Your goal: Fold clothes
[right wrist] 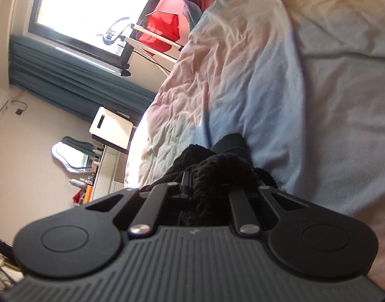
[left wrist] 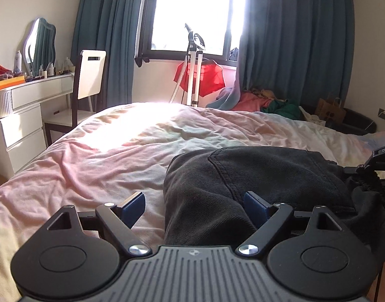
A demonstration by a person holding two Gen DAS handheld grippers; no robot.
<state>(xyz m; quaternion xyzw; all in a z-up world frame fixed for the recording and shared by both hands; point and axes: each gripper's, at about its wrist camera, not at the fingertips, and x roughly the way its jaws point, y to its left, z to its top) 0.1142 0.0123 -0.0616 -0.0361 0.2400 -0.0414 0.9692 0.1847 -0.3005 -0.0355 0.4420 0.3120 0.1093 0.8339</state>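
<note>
A pair of dark grey jeans (left wrist: pixel 263 176) lies on the bed near its front edge. My left gripper (left wrist: pixel 195 207) is open, low over the jeans, with its left blue pad over the sheet and its right blue pad against the denim. My right gripper (right wrist: pixel 215 176) is turned on its side and shut on the bunched black edge of the jeans (right wrist: pixel 222 173); its fingertips are hidden by the cloth. The right gripper also shows at the right edge of the left wrist view (left wrist: pixel 376 168), touching the jeans' frayed end.
The bed has a crumpled pastel duvet (left wrist: pixel 117 151). A white dressing table (left wrist: pixel 24 110) with a mirror and a chair (left wrist: pixel 86 85) stand left. A garment steamer with a red cloth (left wrist: pixel 200 75) stands by the window. A heap of clothes (left wrist: pixel 268 103) and a paper bag (left wrist: pixel 329 110) lie beyond the bed.
</note>
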